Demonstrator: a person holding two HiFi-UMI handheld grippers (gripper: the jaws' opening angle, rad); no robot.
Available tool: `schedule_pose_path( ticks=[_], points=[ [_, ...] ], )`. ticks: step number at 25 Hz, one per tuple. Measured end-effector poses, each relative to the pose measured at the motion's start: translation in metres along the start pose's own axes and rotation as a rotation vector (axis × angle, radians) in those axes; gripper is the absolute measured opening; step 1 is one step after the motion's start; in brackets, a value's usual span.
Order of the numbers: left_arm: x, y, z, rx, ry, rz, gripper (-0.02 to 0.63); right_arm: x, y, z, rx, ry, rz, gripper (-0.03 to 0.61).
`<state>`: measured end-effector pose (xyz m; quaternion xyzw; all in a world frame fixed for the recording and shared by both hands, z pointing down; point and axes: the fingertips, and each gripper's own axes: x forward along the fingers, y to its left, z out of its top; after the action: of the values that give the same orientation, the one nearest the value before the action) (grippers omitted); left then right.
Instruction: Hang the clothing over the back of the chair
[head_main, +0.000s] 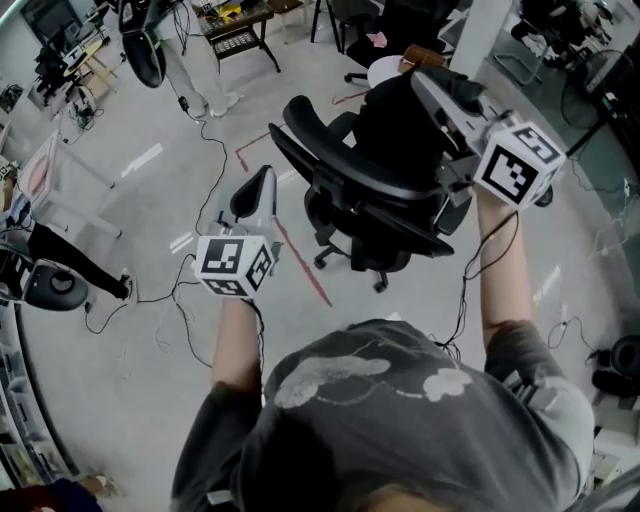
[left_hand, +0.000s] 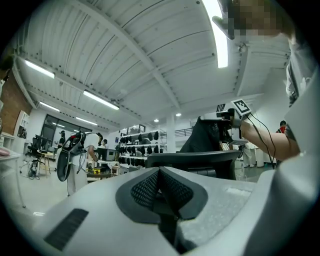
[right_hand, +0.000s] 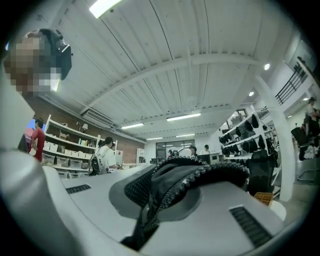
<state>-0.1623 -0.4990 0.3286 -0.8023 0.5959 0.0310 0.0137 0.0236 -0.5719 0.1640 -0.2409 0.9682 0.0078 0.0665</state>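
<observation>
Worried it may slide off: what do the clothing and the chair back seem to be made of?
Clothing: soft black fabric, matte; it bunches and folds where the right gripper pinches it. Exact weave unclear.
Chair back: probably hard black plastic, smooth with a faint sheen along its curved top edge.
</observation>
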Motion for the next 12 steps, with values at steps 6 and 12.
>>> schedule_pose_path(
  ticks=[6,12],
  points=[
    [-0.035,0.01,0.007,-0.009,-0.013,-0.006,0.0,0.005,0.061,0.012,-0.044,-0.012,0.029,-0.002],
    [-0.067,0.014,0.006,-0.029,-0.018,-0.038,0.0,0.006,0.109,-0.016,-0.124,0.071,-0.052,-0.002]
  ],
)
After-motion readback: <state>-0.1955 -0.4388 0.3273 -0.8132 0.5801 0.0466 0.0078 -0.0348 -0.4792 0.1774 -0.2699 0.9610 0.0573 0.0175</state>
